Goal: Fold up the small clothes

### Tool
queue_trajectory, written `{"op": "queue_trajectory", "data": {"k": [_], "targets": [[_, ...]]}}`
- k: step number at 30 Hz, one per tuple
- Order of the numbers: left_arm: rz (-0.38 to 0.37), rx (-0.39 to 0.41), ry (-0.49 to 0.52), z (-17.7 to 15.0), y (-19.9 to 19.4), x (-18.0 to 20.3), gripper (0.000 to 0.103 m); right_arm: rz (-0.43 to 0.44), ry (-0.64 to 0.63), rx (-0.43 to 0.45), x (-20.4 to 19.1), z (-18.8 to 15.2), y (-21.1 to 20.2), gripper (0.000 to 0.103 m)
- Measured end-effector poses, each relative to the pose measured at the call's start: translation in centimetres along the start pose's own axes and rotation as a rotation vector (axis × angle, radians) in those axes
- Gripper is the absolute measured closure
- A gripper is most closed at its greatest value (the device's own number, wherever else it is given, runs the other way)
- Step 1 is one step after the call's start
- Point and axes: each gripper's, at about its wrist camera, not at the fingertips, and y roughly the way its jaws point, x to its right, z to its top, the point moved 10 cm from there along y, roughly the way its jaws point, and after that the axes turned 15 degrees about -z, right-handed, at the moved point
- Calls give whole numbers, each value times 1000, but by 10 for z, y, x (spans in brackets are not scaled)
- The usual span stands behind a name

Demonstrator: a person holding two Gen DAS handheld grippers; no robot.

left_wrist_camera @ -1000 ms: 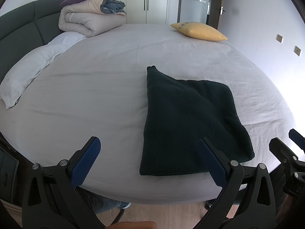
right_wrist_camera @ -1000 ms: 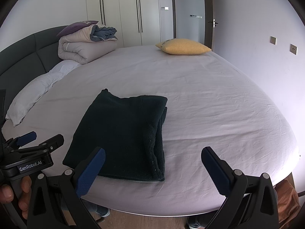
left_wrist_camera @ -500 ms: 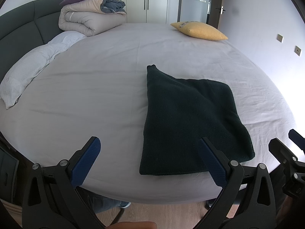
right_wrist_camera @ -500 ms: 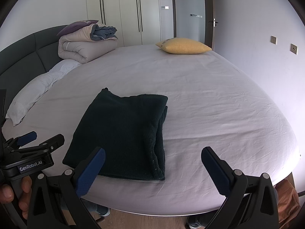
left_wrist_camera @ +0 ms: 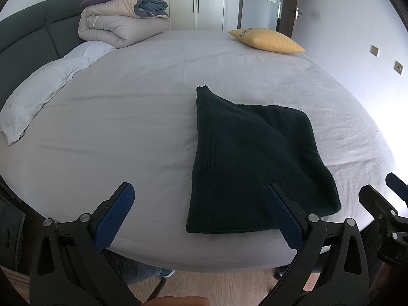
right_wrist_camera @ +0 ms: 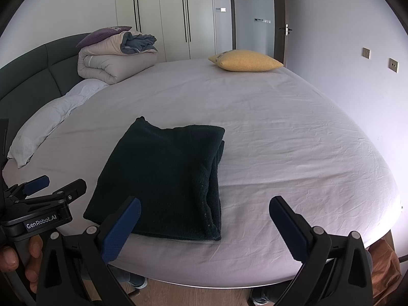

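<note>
Folded dark garment [right_wrist_camera: 165, 178] on the bed [right_wrist_camera: 293, 153], near edge; left gripper [left_wrist_camera: 199, 214], lettered "GenRobot.AI", and right gripper [right_wrist_camera: 204, 224] both spread wide, empty.

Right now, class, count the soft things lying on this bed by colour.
Dark green folded garment: 1
Yellow cushion: 1
White pillow: 1
Beige rolled duvet: 1
Purple cushion: 1
Blue-grey bundle: 1
Total: 6

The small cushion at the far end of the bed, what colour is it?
Yellow cushion, plain as far as visible; it shows best in the right wrist view.
</note>
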Motion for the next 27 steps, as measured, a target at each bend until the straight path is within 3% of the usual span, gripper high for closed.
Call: {"op": "queue_trajectory", "data": {"k": [27], "targets": [[-2,-4,-1,-2,0,-2,0,2,0,-1,1,0,0,0]]}}
